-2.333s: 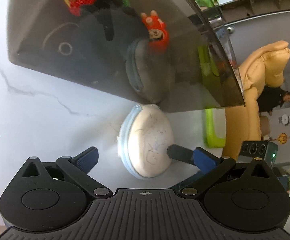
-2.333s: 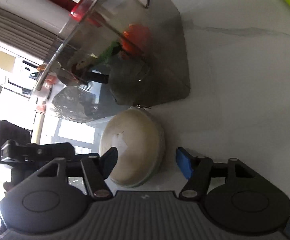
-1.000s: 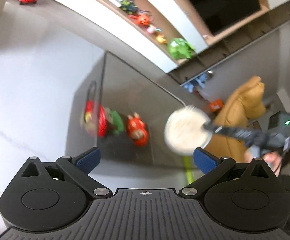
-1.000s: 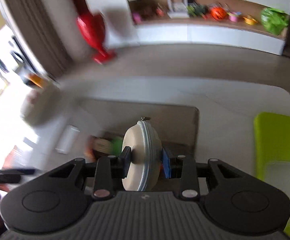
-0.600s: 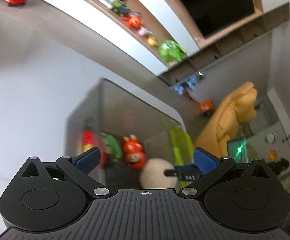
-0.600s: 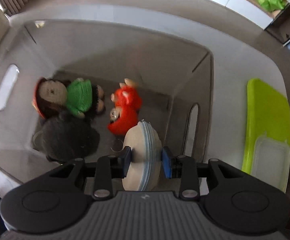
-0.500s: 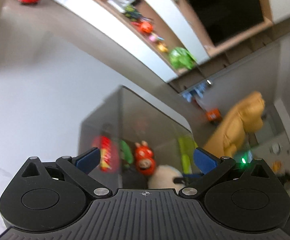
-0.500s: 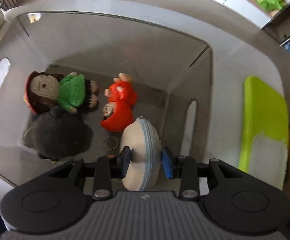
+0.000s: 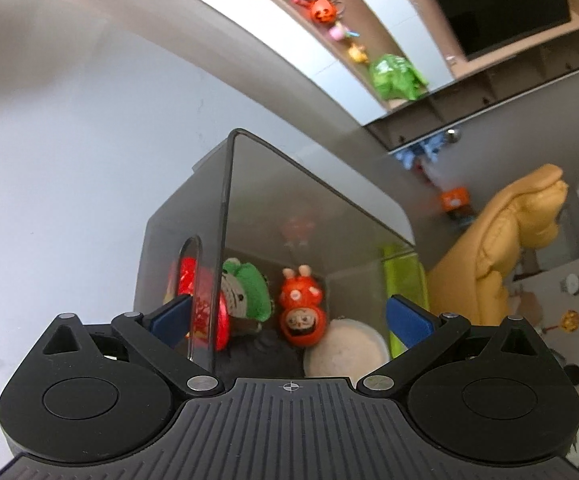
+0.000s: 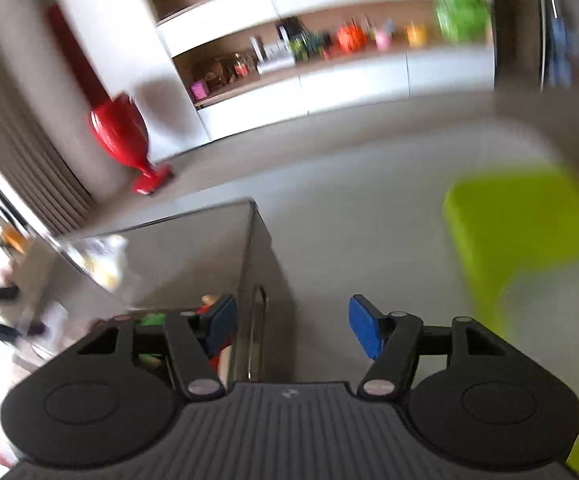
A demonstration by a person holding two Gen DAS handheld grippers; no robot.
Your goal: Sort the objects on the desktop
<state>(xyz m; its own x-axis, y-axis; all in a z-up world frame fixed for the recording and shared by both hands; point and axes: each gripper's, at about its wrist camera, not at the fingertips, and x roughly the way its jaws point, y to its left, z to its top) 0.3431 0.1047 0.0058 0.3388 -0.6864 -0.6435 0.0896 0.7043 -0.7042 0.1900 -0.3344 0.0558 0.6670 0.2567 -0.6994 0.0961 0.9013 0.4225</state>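
Cream round zippered pouch [image 9: 343,352] lies on the floor of the smoky translucent storage bin [image 9: 309,208], touching the orange plush doll [image 9: 301,312] and near the green-clad crocheted doll [image 9: 245,292]. We see our left claw [image 9: 289,314] spread wide above the bin with nothing between its blue pads [image 9: 407,320]; its left pad sits outside the bin's handle wall. Our right claw [image 10: 289,326] is opening, its jaws about half apart and empty, straddling the bin's wall [image 10: 259,264] over the white marble surface [image 10: 369,240]. A lime-green tray [image 10: 529,232] lies blurred to the right.
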